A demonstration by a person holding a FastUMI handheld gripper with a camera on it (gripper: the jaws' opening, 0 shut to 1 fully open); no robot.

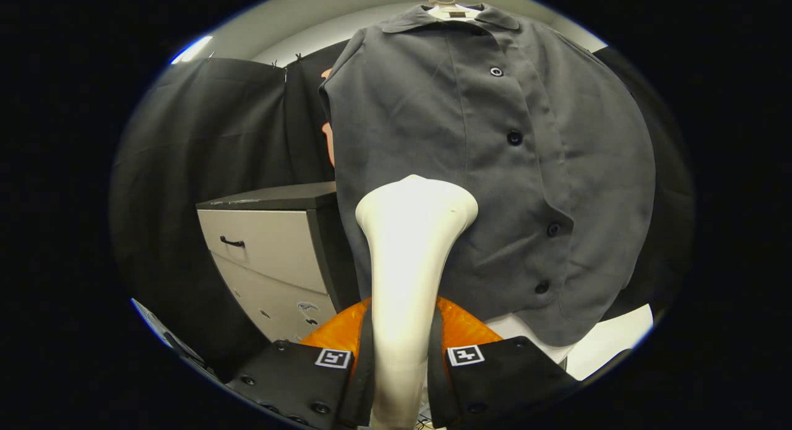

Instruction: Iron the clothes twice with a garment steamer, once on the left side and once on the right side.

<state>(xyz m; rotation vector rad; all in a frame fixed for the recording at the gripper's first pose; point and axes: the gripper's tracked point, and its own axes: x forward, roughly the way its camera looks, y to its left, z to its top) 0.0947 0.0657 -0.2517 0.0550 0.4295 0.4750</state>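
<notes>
Item: gripper (401, 356), fingers closed on the handle of the steamer (408, 244), one finger pressing each side; tool held upright between them, its wide head rising just ahead of the fingers

Item: steamer, pale, narrow handle flaring to a broad head; head lies over the lower part of the shirt, on the side of the placket nearer the cabinet; whether it touches the cloth cannot be told

Item: shirt (482, 170), dark grey, buttoned, on a hanger (442, 0), front facing the tool; collar at top, hem loose at the bottom; row of buttons (514, 137) runs down beside the steamer head

Item: cabinet (266, 257), pale drawers with dark top, standing beside the shirt and partly behind its edge

Item: pale surface (612, 340) under the hem

Risks, judged from this position:
- Shirt hangs free on its hanger, so pressure from the head may swing or twist it away, leaving the pass uneven
- Head close to the buttons; drifting across may snag one and drag the placket
- Grip is low on a long handle; a hard push may lever the tool and let it rotate or slip between the fingers
- A stroke toward the shirt's near edge may bring the head against the cabinet
- Lingering in one spot may wet or mark the fabric
</notes>
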